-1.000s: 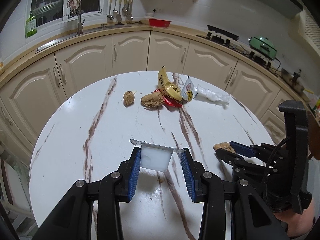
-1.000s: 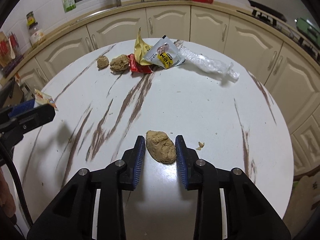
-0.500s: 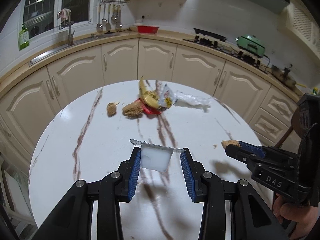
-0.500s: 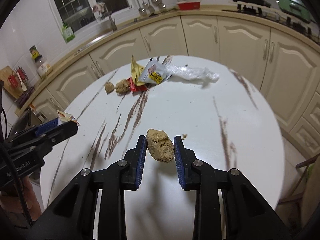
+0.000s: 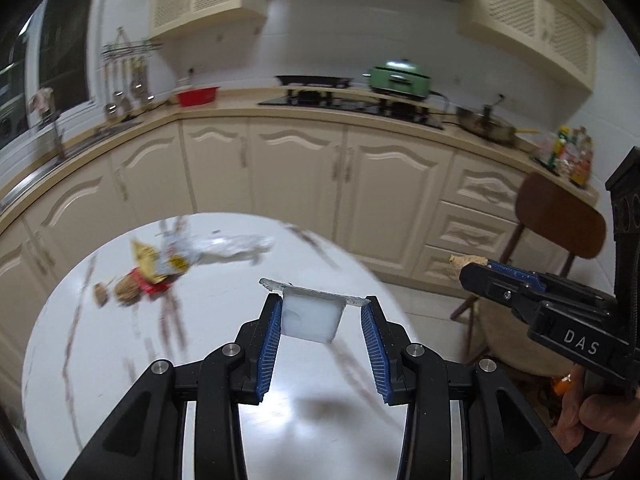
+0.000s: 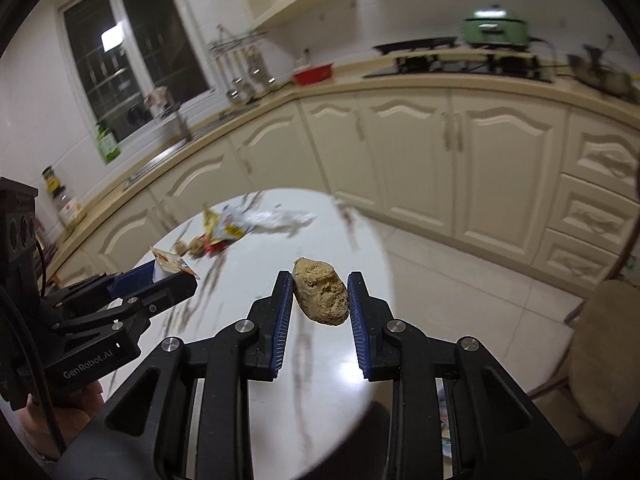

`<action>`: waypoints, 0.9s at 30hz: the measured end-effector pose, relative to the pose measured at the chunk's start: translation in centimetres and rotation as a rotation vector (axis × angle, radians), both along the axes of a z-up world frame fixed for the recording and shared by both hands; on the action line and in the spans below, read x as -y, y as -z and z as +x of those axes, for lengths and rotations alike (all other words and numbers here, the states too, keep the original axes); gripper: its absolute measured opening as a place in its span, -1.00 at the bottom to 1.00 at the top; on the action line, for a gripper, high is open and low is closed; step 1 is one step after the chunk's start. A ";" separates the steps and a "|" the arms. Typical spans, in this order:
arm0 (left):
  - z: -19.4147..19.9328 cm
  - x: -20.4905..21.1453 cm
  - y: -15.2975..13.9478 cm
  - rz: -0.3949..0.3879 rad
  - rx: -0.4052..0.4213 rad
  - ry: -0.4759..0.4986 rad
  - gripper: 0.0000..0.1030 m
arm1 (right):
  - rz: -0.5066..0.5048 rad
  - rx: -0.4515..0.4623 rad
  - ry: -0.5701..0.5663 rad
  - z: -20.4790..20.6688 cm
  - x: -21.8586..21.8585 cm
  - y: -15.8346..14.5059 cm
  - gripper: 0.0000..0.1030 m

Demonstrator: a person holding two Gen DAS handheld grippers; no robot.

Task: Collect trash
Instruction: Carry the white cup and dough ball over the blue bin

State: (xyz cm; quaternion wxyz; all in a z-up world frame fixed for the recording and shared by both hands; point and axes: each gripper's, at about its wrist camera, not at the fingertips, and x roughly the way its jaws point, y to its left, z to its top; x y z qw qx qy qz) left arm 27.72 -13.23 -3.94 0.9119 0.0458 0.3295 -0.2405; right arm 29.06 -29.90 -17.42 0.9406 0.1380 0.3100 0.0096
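My left gripper (image 5: pixel 322 301) is shut on a small white plastic cup (image 5: pixel 311 319) with a peeled foil lid, held above the round marble table (image 5: pixel 100 360). The right gripper (image 6: pixel 319 278) is shut on a brown crumbly lump (image 6: pixel 322 298), also held in the air above the table's (image 6: pixel 344 364) right part. Each gripper shows in the other's view: the right gripper (image 5: pixel 476 269) beside the table edge, the left gripper (image 6: pixel 164 278) with the cup's lid (image 6: pixel 170 260) sticking out. A pile of wrappers and brown lumps (image 5: pixel 160 268) lies at the far left of the table, blurred.
A brown wooden chair (image 5: pixel 560 224) stands off the table's right side, its cushioned seat (image 6: pixel 600 352) near my right gripper. Cream cabinets (image 5: pixel 304 176) curve behind the table, with tiled floor (image 6: pixel 460 272) between. A hand (image 5: pixel 592 412) holds the right gripper.
Both grippers have risen off the table with the cup and the lump and swung to the right. The trash pile now lies farther away, to the left.
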 end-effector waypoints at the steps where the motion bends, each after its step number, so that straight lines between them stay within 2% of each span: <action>1: 0.1 1.2 0.0 0.002 0.000 0.022 -0.30 | 0.001 0.006 0.028 -0.8 1.2 -0.2 -0.49; 7: 0.1 10.0 2.5 0.020 -0.065 0.196 -0.30 | 0.030 -0.023 0.208 -5.5 8.7 1.2 -0.49; 12: 0.2 16.7 6.8 0.077 -0.155 0.315 -0.30 | 0.103 -0.114 0.343 -8.2 14.9 6.0 -0.49; 19: 2.4 22.2 11.6 0.167 -0.245 0.373 -0.30 | 0.213 -0.218 0.426 -10.4 21.0 12.7 -0.49; 27: 8.9 29.9 16.2 0.256 -0.366 0.384 -0.27 | 0.291 -0.308 0.424 -8.8 23.6 18.5 -0.49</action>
